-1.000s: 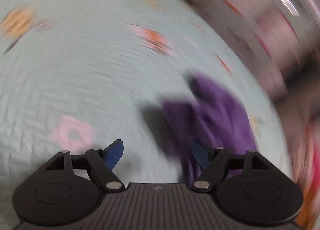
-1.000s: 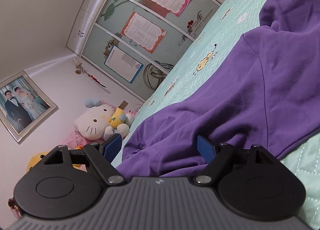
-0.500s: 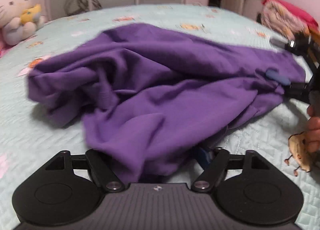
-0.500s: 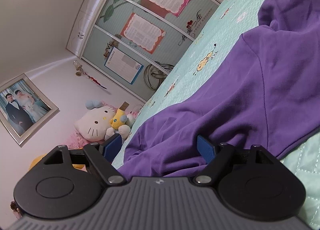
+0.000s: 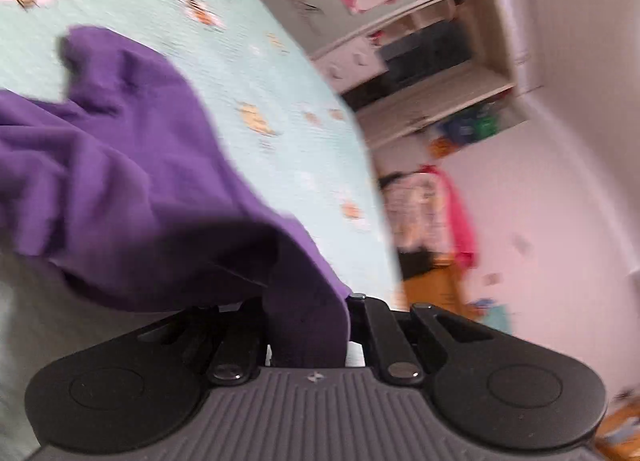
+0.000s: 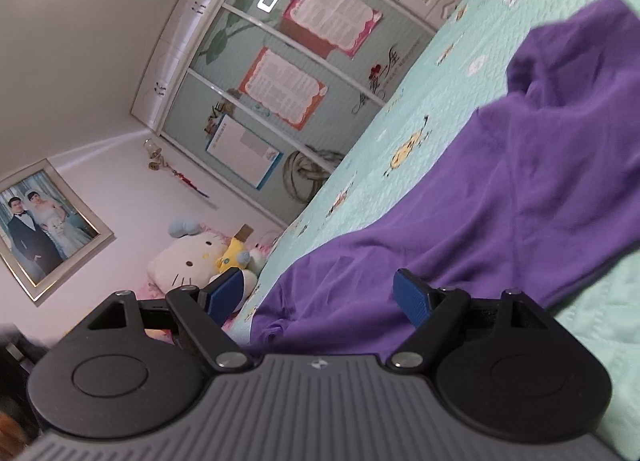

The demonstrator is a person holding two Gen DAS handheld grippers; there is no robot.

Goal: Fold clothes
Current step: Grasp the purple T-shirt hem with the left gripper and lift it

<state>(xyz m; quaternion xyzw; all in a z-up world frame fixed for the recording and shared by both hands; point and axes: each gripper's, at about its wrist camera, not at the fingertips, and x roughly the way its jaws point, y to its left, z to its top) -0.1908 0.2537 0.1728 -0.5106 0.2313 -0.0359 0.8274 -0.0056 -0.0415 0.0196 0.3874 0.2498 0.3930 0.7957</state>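
So we've got the L gripper clamped on the shirt edge, R gripper spread wide w/ cloth lying btwn its fingers, shirt stretching ahead-right over the bed.

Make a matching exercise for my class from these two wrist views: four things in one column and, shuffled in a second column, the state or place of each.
Things
1. left claw
2. right claw
3. purple garment
4. cat plush toy

States or places
A. spread over the mint green bedspread
B. open, fingers apart
C. propped against the pink wall beside the bed
D. shut on purple cloth

Pairs: 1-D, 2-B, 3-A, 4-C
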